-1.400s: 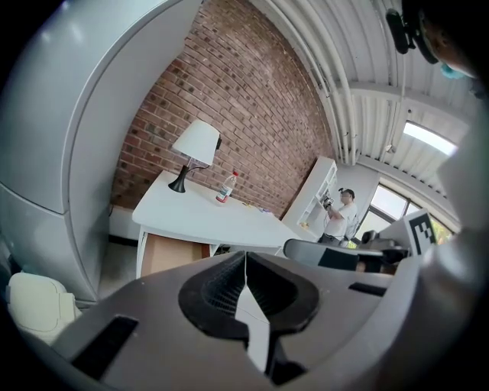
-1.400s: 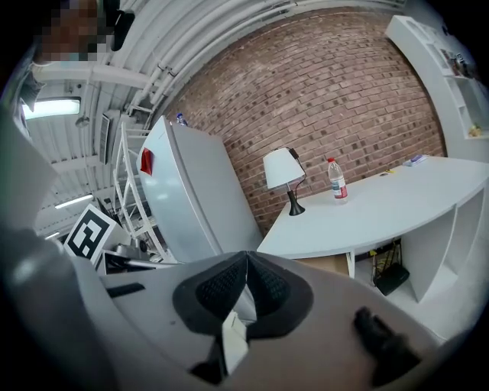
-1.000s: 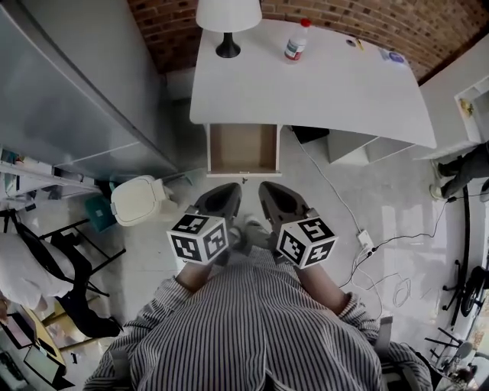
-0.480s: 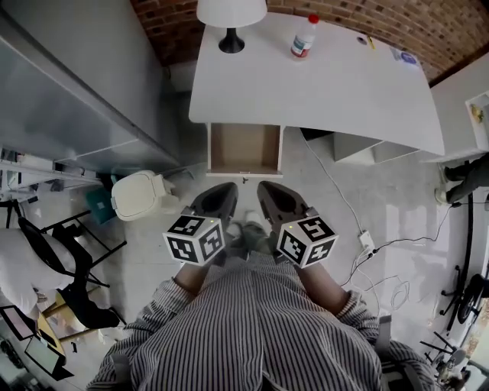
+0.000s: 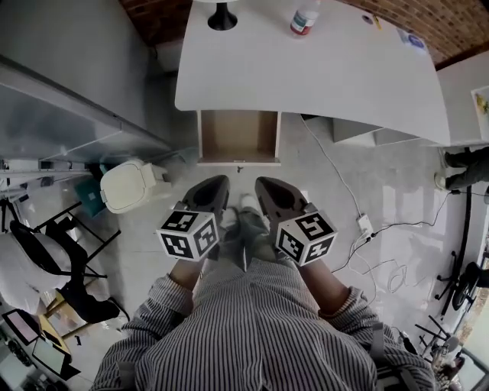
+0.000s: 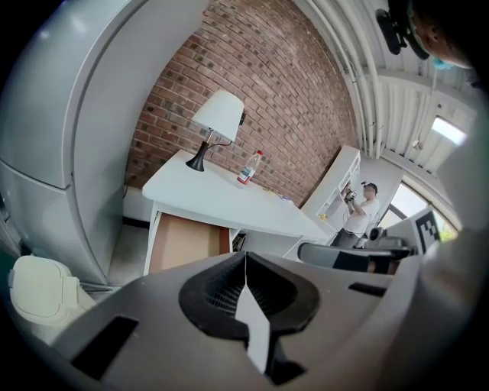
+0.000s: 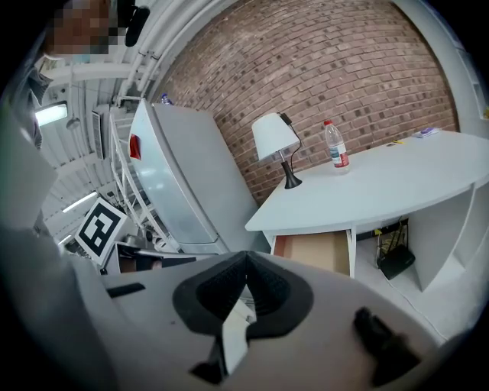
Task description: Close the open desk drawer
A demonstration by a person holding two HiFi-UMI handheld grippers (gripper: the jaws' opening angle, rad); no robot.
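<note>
A white desk (image 5: 328,72) stands against a brick wall, and its drawer (image 5: 238,137) is pulled out, showing a bare brown bottom and a small knob on the front. The drawer also shows under the desk top in the left gripper view (image 6: 183,243) and in the right gripper view (image 7: 317,252). My left gripper (image 5: 212,188) and right gripper (image 5: 265,188) are held side by side in front of me, a short way back from the drawer front. Both are shut with nothing between their jaws.
A lamp (image 6: 216,122) and a plastic bottle (image 5: 304,18) stand at the back of the desk. A white lidded bin (image 5: 126,185) sits left of the drawer, beside a grey fridge (image 5: 69,76). Cables and a power strip (image 5: 364,225) lie on the floor to the right.
The desk and drawer have slid up and nearer in the head view as I have stepped toward them. Both grippers stay shut, side by side.
</note>
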